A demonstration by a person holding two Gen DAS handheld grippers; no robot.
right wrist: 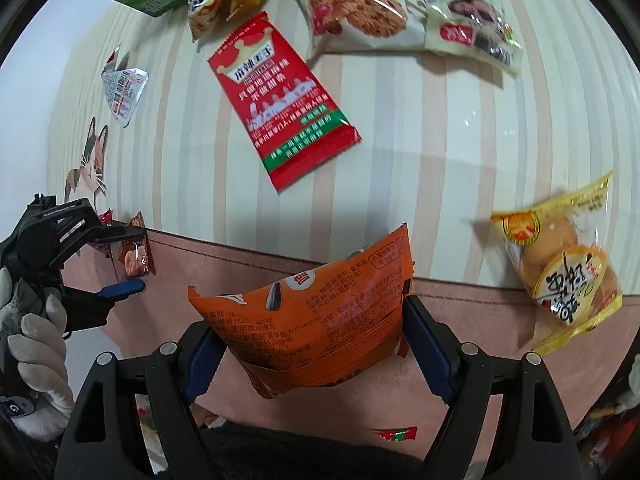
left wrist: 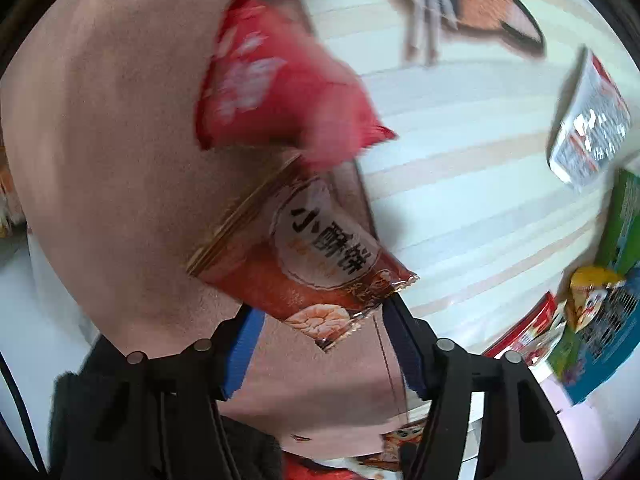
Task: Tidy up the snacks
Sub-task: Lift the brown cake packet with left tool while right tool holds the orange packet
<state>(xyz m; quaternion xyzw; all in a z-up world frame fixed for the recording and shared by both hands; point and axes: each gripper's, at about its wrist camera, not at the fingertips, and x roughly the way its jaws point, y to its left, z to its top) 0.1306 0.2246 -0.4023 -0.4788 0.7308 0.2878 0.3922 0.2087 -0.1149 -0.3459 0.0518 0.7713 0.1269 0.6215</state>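
Closest to the lens in the right wrist view is the right gripper (right wrist: 308, 314), clamped on an orange seed packet (right wrist: 320, 304) with a blue pad pressed in on each side. The packet's long axis runs up and away from the camera, leaning a bit right. The top corner points at the striped tablecloth (right wrist: 440, 140) and the printed back faces the lens. It's hovering over a pink fabric surface (right wrist: 480, 320). Honestly can't tell if that's a bin or just a cloth, though a red-green packet end (right wrist: 396, 434) peeks out at its lower edge.

Over on the left, a gloved hand (right wrist: 36, 340) holds the left gripper (left wrist: 320, 306). Its fingers stand apart with a brown-red shrimp cracker packet (left wrist: 308, 256) between them. One corner touches the right finger, but the left pad sits clear of it, so no real squeeze. Its long axis goes diagonally, upper left to lower right, over the same pink fabric.

Behind it there's a red packet (left wrist: 272, 88), too blurred to read. Out on the cloth are a red crown packet (right wrist: 280, 100), a cookie packet (right wrist: 360, 12) and a yellow bun packet (right wrist: 560, 272). The boxes and bags along the top edge are cut off.
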